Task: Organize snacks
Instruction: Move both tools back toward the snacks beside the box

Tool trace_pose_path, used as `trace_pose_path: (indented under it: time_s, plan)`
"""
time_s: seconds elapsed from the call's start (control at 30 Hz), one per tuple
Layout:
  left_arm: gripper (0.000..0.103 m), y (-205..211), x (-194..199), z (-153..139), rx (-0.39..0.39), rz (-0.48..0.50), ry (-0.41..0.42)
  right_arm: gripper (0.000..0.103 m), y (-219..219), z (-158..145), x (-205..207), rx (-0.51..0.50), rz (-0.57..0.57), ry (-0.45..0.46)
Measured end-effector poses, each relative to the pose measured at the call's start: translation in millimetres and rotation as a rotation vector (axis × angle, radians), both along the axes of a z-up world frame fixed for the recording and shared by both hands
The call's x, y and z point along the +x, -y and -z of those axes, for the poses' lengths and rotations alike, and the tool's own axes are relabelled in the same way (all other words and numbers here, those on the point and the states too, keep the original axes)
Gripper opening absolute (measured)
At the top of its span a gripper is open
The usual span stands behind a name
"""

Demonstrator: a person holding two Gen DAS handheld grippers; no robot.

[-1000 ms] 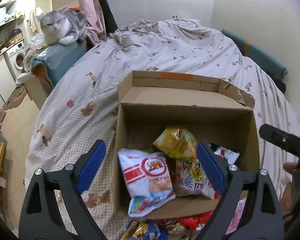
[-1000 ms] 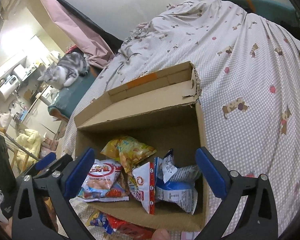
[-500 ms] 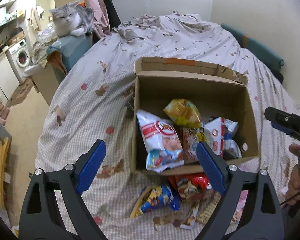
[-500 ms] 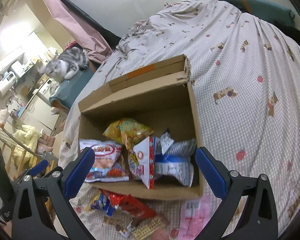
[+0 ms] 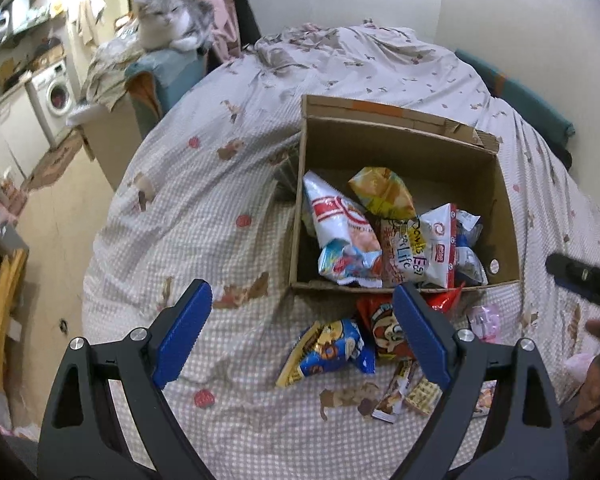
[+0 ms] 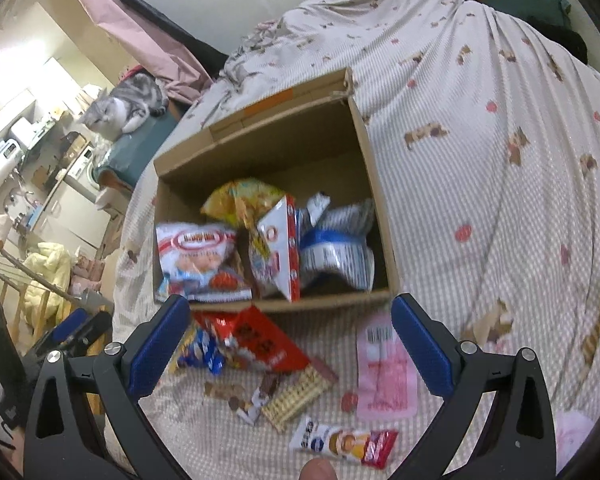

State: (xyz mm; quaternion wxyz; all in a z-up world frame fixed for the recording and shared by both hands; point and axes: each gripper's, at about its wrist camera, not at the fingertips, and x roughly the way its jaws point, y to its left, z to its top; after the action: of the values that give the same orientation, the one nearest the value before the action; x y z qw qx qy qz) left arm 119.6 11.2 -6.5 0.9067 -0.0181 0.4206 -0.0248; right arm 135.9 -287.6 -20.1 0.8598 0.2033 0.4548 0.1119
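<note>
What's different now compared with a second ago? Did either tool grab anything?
Both tools have pulled back from the cardboard box, so the loose snacks in front of it, such as the blue-yellow bag and the pink packet, have come into view. Neither the left tool nor the right tool took hold of anything; both stayed open and empty. Box, its snacks and the cat kept their places.

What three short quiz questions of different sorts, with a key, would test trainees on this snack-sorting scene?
1. True or false: the cardboard box is empty.
2. Which lies on the bedspread outside the box? A) red packet B) yellow bag C) blue-and-white bag
3. Fill in: both the left gripper and right gripper have their jaws ____, holding nothing.

Key: 1 false; 2 A; 3 open.
</note>
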Motion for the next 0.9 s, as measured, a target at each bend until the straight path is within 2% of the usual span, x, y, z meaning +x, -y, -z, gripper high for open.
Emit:
trace_pose_path:
  time_s: [0.27,0.4,0.7,0.83,0.9]
  plan:
    - [0.091,4,-9,16,-0.028,0.029,-0.07,0.103,-4,13,-21,-0.019,-0.002,-0.047]
    - [0.092,5,-10,23,-0.07,0.048,-0.106,0.103,-2,18,-27,-0.046,0.003,-0.058]
    - [0.092,-2,-9,37,-0.093,-0.017,-0.133,0.103,20,33,-37,-0.107,0.035,-0.095]
    - [0.101,4,-4,45,-0.093,-0.021,-0.174,0.103,31,36,-39,-0.081,0.064,-0.112]
    - [0.102,7,-3,51,-0.105,-0.014,-0.207,0.103,35,38,-38,-0.068,0.077,-0.118]
